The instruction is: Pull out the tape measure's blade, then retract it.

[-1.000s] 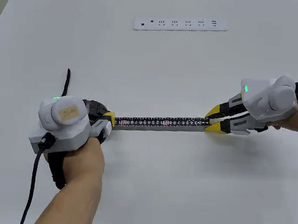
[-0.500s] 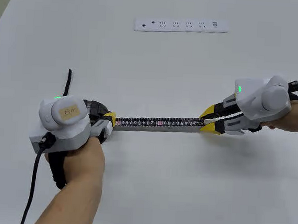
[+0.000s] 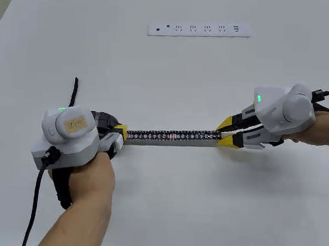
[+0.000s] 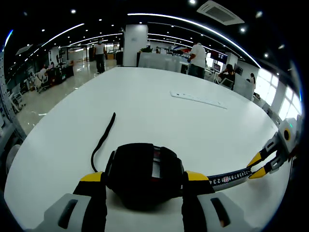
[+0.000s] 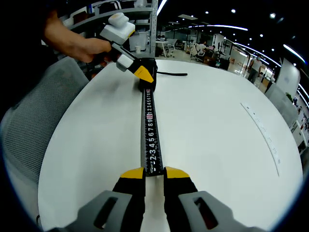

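A: State of the right gripper (image 5: 154,172)?
B: Jaws pinched the tip of the blade (image 5: 150,128); the blade ran straight ahead to the tape measure case (image 4: 143,166).
A: And the left gripper (image 4: 143,177)?
B: Clamped on the tape measure case, which sat on the table (image 3: 165,206); power strip (image 3: 199,28) lay well beyond.

Open table (image 3: 165,211) lies before and behind the tape measure's stretched blade (image 3: 169,136), which bars crossing at table level. Power strip (image 3: 199,28) far back; black strap (image 3: 74,88) at left.
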Action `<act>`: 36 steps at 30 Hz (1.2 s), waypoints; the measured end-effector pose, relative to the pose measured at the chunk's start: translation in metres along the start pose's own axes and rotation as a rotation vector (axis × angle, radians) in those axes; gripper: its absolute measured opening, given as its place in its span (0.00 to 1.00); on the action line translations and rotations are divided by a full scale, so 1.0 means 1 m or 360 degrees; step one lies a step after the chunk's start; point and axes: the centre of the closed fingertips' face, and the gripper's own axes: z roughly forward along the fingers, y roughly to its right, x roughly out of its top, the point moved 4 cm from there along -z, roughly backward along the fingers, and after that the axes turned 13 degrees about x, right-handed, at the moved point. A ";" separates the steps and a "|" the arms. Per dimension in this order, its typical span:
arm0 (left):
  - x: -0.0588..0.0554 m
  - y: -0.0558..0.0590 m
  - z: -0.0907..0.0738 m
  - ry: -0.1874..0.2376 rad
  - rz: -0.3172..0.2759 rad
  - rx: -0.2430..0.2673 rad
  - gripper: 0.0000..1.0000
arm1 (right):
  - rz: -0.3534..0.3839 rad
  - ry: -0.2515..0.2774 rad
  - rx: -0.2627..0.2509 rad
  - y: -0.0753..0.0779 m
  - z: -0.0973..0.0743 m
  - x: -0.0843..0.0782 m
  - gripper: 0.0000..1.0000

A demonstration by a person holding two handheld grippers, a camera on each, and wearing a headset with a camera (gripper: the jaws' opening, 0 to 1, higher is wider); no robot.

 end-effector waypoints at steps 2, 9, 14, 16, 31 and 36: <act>0.000 0.000 0.000 0.0000 0.0002 0.0000 0.59 | -0.0001 -0.0001 0.0001 0.000 0.001 0.001 0.13; 0.000 0.000 0.000 -0.0003 -0.0004 0.0000 0.60 | -0.0003 0.0003 0.0001 0.001 0.004 0.004 0.13; -0.001 -0.001 0.000 -0.0005 -0.0006 -0.0001 0.60 | -0.0005 0.0005 0.0007 0.001 0.006 0.007 0.13; -0.001 -0.001 0.000 -0.0006 -0.0007 -0.0002 0.60 | -0.0001 0.0010 0.0008 0.001 0.007 0.008 0.13; 0.000 -0.001 0.000 -0.0011 -0.0012 -0.0001 0.60 | -0.0003 0.0026 0.0015 0.003 0.013 0.014 0.13; -0.001 -0.001 -0.001 -0.0014 -0.0013 -0.0004 0.60 | -0.0003 0.0028 0.0017 0.003 0.016 0.016 0.13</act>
